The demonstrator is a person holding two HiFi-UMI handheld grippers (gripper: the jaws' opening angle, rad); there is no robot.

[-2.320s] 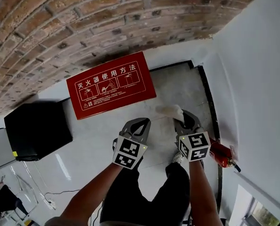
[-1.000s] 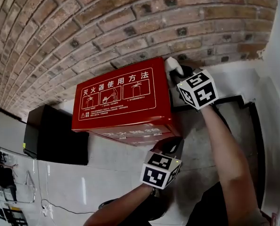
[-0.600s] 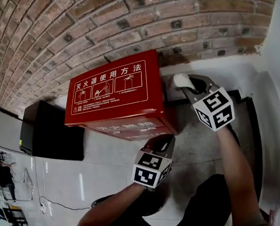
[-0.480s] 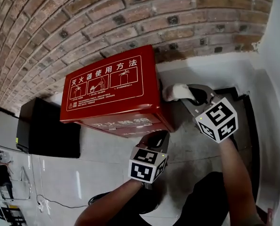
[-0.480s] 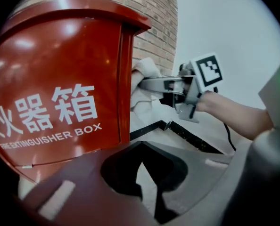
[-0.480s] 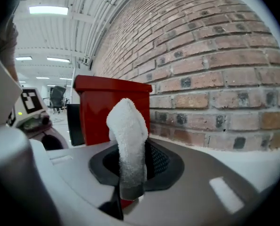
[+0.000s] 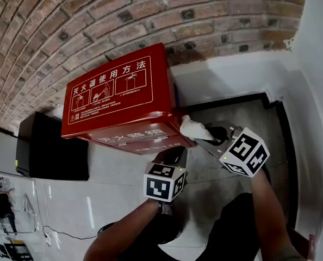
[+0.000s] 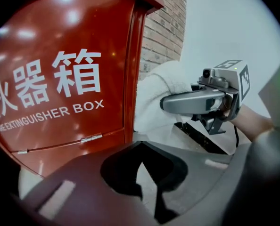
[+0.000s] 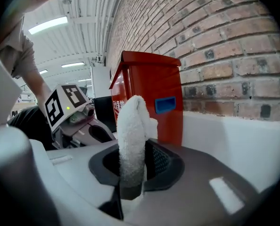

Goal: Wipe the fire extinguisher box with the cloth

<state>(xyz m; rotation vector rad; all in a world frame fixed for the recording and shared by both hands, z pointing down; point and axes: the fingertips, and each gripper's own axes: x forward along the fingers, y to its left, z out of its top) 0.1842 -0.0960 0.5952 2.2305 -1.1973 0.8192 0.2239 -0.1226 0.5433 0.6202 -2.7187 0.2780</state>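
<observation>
1. A red fire extinguisher box (image 7: 115,99) stands on a grey floor (image 7: 232,113) against a brick wall (image 7: 96,15). Its top carries white printed instructions, and its front reads "FIRE EXTINGUISHER BOX".
2. The right gripper (image 9: 130,185) is clamped on a white fluffy cloth (image 9: 130,135), which stands up from between the jaws in a thick folded roll.
3. From the head view, the cloth sits at the lower right corner of the box, by the side panel with a small blue recess (whether it actually touches the panel is hard to tell).
4. The left gripper (image 8: 141,147) is low in front of the box, near the front right corner. Its jaws are pressed together with nothing between them, and it is apart from the box.
5. A black case (image 7: 47,154) stands just left of the box.
6. A person's forearms reach in from the bottom of the head view.
</observation>
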